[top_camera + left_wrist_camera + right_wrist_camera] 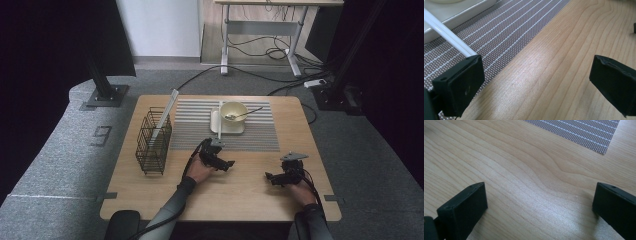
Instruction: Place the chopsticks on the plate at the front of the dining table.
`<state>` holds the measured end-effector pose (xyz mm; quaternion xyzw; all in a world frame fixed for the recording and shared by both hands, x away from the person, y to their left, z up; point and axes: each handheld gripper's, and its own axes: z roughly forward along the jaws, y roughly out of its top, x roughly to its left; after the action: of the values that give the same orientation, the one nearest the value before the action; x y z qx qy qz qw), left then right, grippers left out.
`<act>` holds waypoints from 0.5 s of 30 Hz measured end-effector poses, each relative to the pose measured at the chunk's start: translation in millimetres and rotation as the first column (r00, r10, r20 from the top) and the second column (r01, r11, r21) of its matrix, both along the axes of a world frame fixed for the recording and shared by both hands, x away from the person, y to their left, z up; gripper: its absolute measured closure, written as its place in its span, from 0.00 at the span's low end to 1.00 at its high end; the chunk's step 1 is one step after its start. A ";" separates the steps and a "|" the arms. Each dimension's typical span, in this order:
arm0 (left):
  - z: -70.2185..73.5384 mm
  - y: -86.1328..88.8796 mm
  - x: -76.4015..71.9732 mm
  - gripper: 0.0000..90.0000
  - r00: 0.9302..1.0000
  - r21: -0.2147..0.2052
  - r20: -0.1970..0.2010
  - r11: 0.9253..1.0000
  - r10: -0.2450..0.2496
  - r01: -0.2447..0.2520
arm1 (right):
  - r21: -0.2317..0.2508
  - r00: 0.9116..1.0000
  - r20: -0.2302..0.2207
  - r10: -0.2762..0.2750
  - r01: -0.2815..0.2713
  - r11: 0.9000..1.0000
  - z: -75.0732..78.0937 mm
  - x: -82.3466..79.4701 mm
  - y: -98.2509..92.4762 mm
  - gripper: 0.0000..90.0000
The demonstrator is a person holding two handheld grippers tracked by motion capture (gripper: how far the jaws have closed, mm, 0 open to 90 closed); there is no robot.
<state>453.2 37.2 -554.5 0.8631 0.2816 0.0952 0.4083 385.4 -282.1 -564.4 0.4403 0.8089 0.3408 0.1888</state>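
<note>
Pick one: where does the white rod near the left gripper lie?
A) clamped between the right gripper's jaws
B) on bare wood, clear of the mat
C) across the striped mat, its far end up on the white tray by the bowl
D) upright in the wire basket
C: the white rod runs from beside the left gripper over the striped mat onto the white tray by the bowl; both grippers are open.

- Your left gripper (226, 163) has bare table (240, 190) ahead; a white rod (447, 35) lies just beside one jaw.
- Beyond it, the tray (216, 121) and bowl (234, 112) block the mat (260, 135).
- The wire basket (153, 141) walls off your left.
- Your right gripper (270, 176) has open wood all around.
</note>
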 end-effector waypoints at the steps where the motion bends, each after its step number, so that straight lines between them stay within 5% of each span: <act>1: 0.0 -0.6 0.5 0.00 1.000 0.004 -0.001 1.000 -0.002 0.002 | 0.000 1.000 0.000 0.000 0.000 1.000 0.0 0.0 0.0 0.00; 15: -0.3 -4.8 11.6 0.00 1.000 -0.005 -0.028 1.000 0.000 -0.001 | 0.000 1.000 0.000 0.000 0.000 1.000 0.0 0.0 0.0 0.00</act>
<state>464.9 32.4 -554.8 0.8632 0.2877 0.0825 0.4066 385.4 -282.1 -564.3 0.4403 0.8090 0.3407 0.1886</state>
